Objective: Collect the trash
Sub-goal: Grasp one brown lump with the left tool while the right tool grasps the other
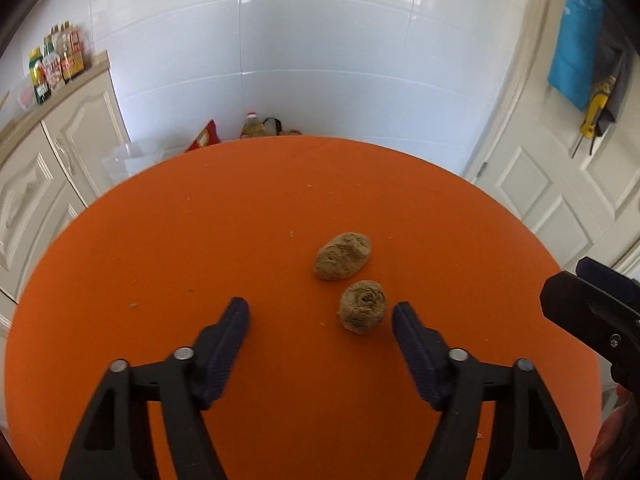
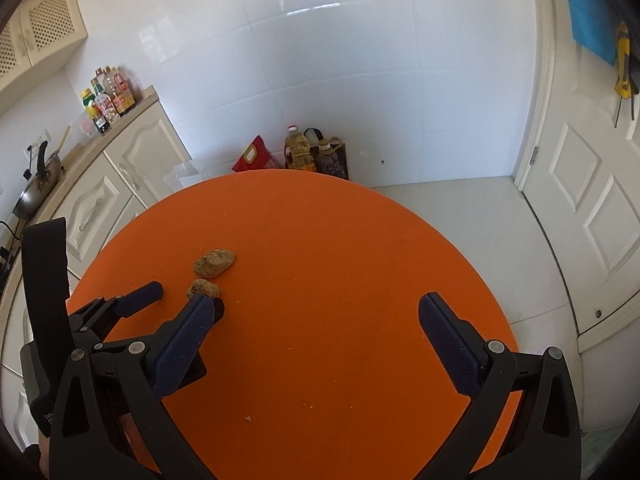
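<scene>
Looking along the left tongs [image 1: 320, 312], the left wrist view shows them about half spread over the round orange tabletop [image 1: 240, 220], their blue pads pressing on nothing. A small brown lump [image 1: 362, 306] of trash lies on the tabletop between the fingertips, just beside the right-hand pad; a larger brown lump [image 1: 342, 255] lies just beyond it, and the two look barely apart. Only this view shows the small lump whole, and the dark outer edge of the right tongs [image 1: 592, 308] at the frame's right side.

The right wrist view shows the right tongs [image 2: 316, 312] spread wide and empty above bare orange surface, well apart from both lumps, which sit at its left. Here the small lump is half hidden behind a fingertip. This view alone shows a pan [image 2: 38, 184] on the kitchen counter and bottles [image 2: 108, 96] whose labels are too small to read.
</scene>
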`<state>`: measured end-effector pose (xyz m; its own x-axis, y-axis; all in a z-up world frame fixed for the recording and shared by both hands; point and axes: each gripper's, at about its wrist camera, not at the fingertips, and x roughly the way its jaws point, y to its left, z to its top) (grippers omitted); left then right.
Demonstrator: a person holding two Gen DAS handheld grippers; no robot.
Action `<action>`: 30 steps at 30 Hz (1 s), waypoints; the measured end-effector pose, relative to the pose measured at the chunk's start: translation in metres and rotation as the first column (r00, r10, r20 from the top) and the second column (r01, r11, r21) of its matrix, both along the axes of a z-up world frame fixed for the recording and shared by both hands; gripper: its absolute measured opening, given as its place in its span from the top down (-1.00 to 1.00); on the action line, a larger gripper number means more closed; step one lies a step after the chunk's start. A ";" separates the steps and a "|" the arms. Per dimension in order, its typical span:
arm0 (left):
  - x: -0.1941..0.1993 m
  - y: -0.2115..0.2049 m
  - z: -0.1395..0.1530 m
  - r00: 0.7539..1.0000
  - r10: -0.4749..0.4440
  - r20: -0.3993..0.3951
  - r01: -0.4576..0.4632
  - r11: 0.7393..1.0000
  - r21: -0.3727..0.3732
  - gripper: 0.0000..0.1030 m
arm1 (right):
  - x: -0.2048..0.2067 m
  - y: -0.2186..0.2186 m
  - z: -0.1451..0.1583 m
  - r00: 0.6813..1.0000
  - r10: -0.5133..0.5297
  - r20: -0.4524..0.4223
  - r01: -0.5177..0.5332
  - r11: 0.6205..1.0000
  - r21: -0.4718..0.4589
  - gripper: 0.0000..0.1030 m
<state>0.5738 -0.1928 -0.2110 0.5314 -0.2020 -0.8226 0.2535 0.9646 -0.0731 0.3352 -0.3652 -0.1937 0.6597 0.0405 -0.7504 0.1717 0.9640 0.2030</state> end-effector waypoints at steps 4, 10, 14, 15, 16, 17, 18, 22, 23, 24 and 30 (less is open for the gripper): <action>0.028 -0.005 0.000 1.000 -0.012 -0.004 0.012 0.999 -0.043 0.35 | 0.005 0.005 -0.004 1.000 0.004 -0.007 -0.004 1.000 0.002 -1.00; 0.070 -0.011 -0.002 1.000 -0.027 0.007 0.027 0.997 -0.074 0.64 | 0.012 0.017 -0.008 1.000 0.023 -0.018 -0.023 1.000 -0.005 -1.00; 0.092 -0.002 0.003 0.999 0.018 0.032 -0.015 0.996 -0.083 0.64 | 0.027 0.028 -0.012 0.998 0.048 -0.028 -0.048 0.999 -0.018 -1.00; 0.098 0.003 0.004 0.999 0.031 0.035 -0.028 0.996 -0.084 0.64 | 0.031 0.031 -0.013 0.998 0.055 -0.029 -0.056 0.998 -0.019 -1.00; 0.105 0.006 0.006 0.998 0.045 0.039 -0.041 0.996 -0.084 0.64 | 0.036 0.035 -0.015 0.997 0.064 -0.033 -0.065 0.998 -0.021 -1.00; 0.113 0.009 0.007 0.997 0.058 0.043 -0.054 0.995 -0.083 0.64 | 0.041 0.040 -0.017 0.996 0.074 -0.040 -0.075 0.997 -0.024 -1.00; 0.120 0.011 0.008 0.996 0.071 0.045 -0.067 0.994 -0.083 0.64 | 0.046 0.045 -0.019 0.996 0.084 -0.043 -0.085 0.996 -0.025 -1.00; 0.135 0.017 0.012 0.993 0.112 0.049 -0.107 0.990 -0.089 0.64 | 0.064 0.069 -0.030 0.991 0.121 -0.055 -0.124 0.991 -0.047 -0.95; 0.134 0.018 0.012 0.992 0.119 0.048 -0.114 0.989 -0.093 0.64 | 0.069 0.074 -0.033 0.990 0.124 -0.062 -0.127 0.990 -0.053 -0.92; 0.140 0.022 0.011 0.991 0.126 0.044 -0.121 0.988 -0.097 0.64 | 0.073 0.078 -0.037 0.990 0.126 -0.069 -0.130 0.990 -0.058 -0.82; 0.159 0.042 0.007 0.989 0.146 0.027 -0.141 0.982 -0.123 0.64 | 0.083 0.100 -0.047 0.990 0.125 -0.072 -0.136 0.975 -0.175 -0.36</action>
